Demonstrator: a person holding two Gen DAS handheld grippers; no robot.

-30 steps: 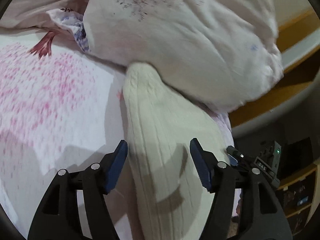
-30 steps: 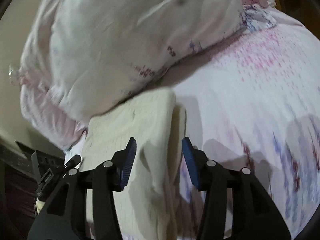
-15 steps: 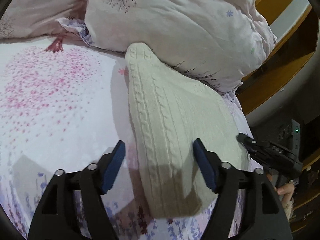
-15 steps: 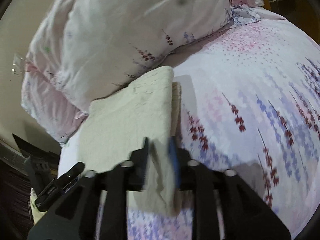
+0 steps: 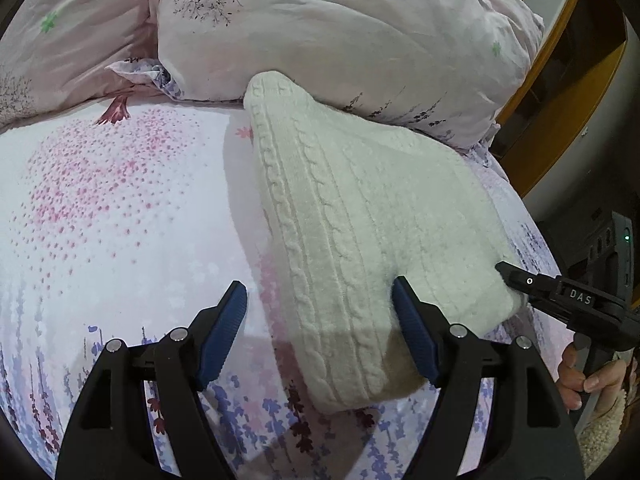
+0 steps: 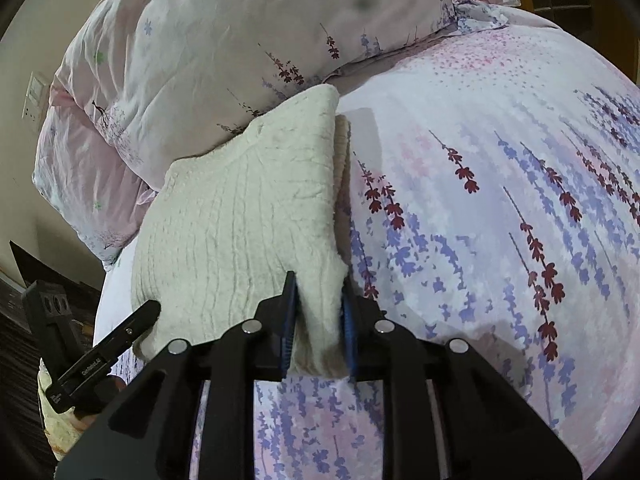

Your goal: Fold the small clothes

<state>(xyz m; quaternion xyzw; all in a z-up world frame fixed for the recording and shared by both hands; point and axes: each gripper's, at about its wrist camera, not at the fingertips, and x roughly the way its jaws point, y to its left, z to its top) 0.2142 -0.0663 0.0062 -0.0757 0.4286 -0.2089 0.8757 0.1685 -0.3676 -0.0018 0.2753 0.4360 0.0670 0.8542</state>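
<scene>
A folded cream cable-knit sweater [image 5: 360, 220] lies on the floral bed sheet [image 5: 100, 208], its far corner against a pillow. My left gripper [image 5: 318, 292] stands open astride the sweater's near edge: the right pad rests on the knit, the left pad hangs over bare sheet. In the right wrist view the same sweater [image 6: 240, 220] fills the left half. My right gripper [image 6: 318, 304] is closing its jaws, and they pinch the sweater's near right corner between the pads. One of its fingers [image 5: 532, 284] shows at the sweater's right edge in the left wrist view.
A big pale pink pillow or duvet [image 5: 340, 40] [image 6: 240, 40] lies behind the sweater. A wooden frame [image 5: 560, 80] and dark gear stand past the bed's right edge. A person's hand [image 5: 576, 376] holds the other gripper's handle. The sheet [image 6: 500, 200] spreads wide beside the sweater.
The right jaws have gone from wide apart to pinched on the sweater's corner. The left gripper has rolled and shifted toward the sweater's near edge, its jaws a little wider.
</scene>
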